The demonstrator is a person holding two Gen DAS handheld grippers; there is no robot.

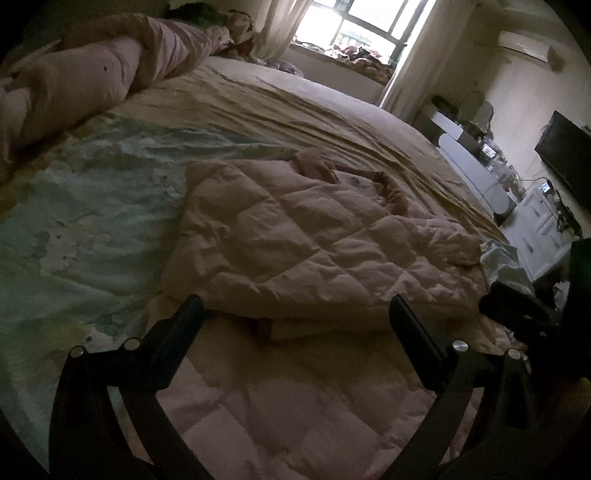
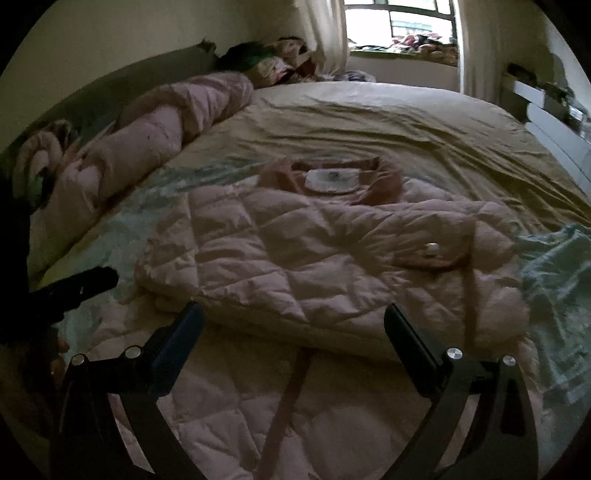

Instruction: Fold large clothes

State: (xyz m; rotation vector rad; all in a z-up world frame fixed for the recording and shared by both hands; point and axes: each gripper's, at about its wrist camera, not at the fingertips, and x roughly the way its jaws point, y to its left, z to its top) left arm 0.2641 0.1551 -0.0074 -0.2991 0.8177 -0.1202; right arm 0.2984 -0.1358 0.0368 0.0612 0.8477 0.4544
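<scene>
Right wrist view shows my right gripper [image 2: 293, 325] and left gripper [image 1: 295, 314] wide open, empty, above the pale pink quilted jacket [image 2: 314, 254] half-folded on the bed [image 2: 406, 122]; next I judge I regrip its near part.

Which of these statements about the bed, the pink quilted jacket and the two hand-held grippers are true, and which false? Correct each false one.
1. The pink quilted jacket lies on the bed. True.
2. The left hand-held gripper is clamped on the jacket. False: its jaws stand open, gripping nothing.
3. The jacket's collar faces the window. True.
4. The right hand-held gripper holds a sleeve. False: it is open and empty.
5. The jacket hangs from a hanger. False: it lies folded on the bed.
</scene>
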